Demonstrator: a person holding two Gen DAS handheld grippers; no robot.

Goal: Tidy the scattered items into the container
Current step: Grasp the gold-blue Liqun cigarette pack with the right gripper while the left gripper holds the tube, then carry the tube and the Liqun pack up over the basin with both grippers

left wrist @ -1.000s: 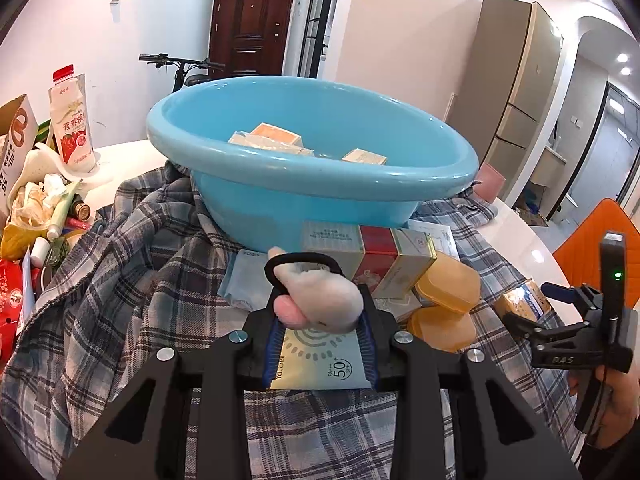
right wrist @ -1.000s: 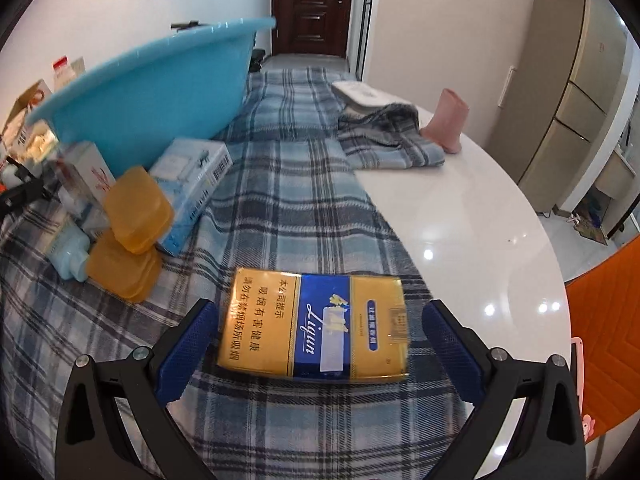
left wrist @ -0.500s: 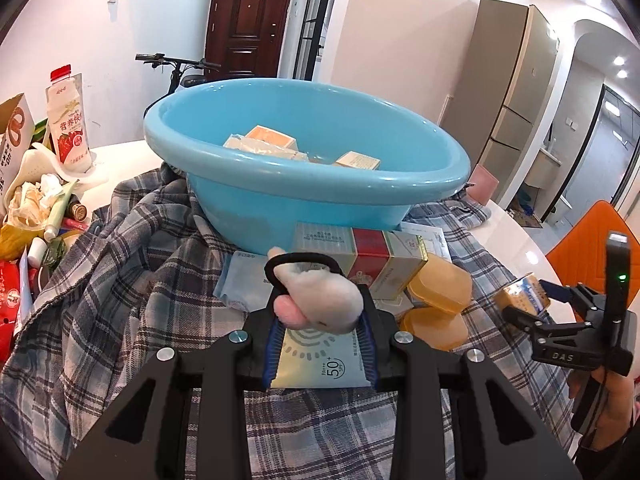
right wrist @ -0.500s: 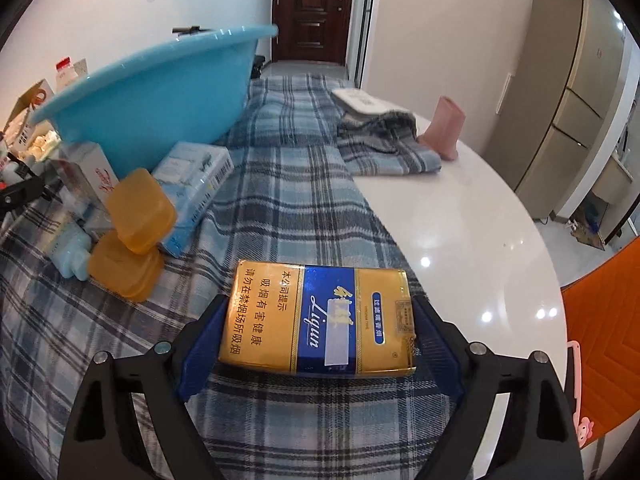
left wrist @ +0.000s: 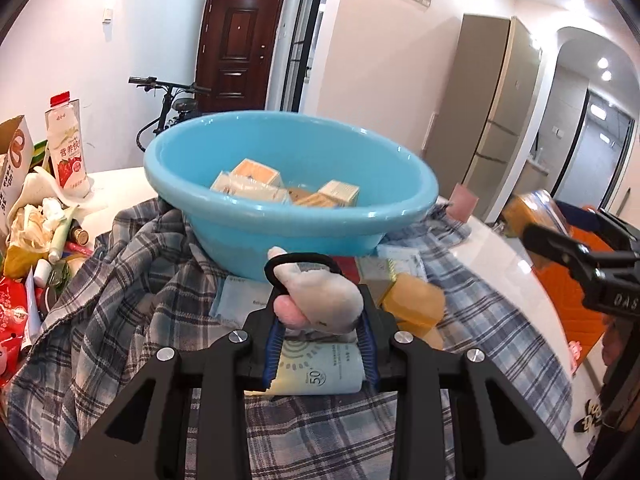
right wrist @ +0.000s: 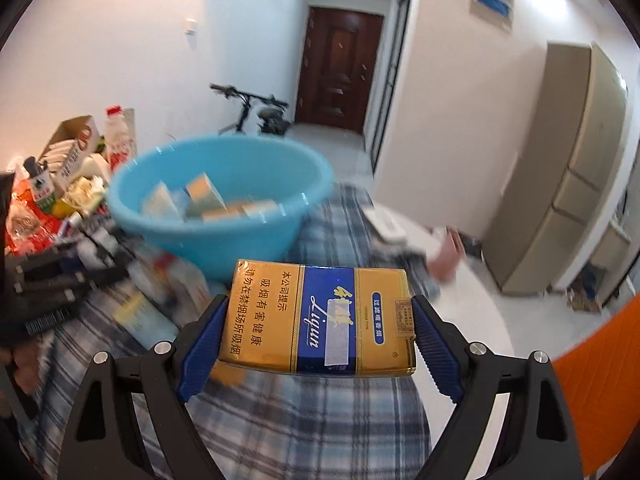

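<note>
A blue basin (left wrist: 288,184) with several small boxes in it stands on a plaid cloth (left wrist: 120,304); it also shows in the right wrist view (right wrist: 216,200). My left gripper (left wrist: 320,344) is shut on a sunscreen tube (left wrist: 316,372) with a white plush keychain (left wrist: 320,300), held above the cloth in front of the basin. My right gripper (right wrist: 316,332) is shut on a gold and blue cigarette carton (right wrist: 316,316), lifted above the cloth to the basin's right. The right gripper and its carton (left wrist: 532,208) appear at the left wrist view's right edge.
Orange lids (left wrist: 416,304) and small boxes (left wrist: 400,260) lie on the cloth by the basin's base. A clutter of packets, a milk carton (left wrist: 68,152) and bottles sits at the left. A pink cup (left wrist: 462,202) stands on the white table (left wrist: 512,280) behind right.
My right gripper closed on the carton and lifted it off the cloth toward the basin. My left gripper rose a little with the tube; the basin's inside shows more.
</note>
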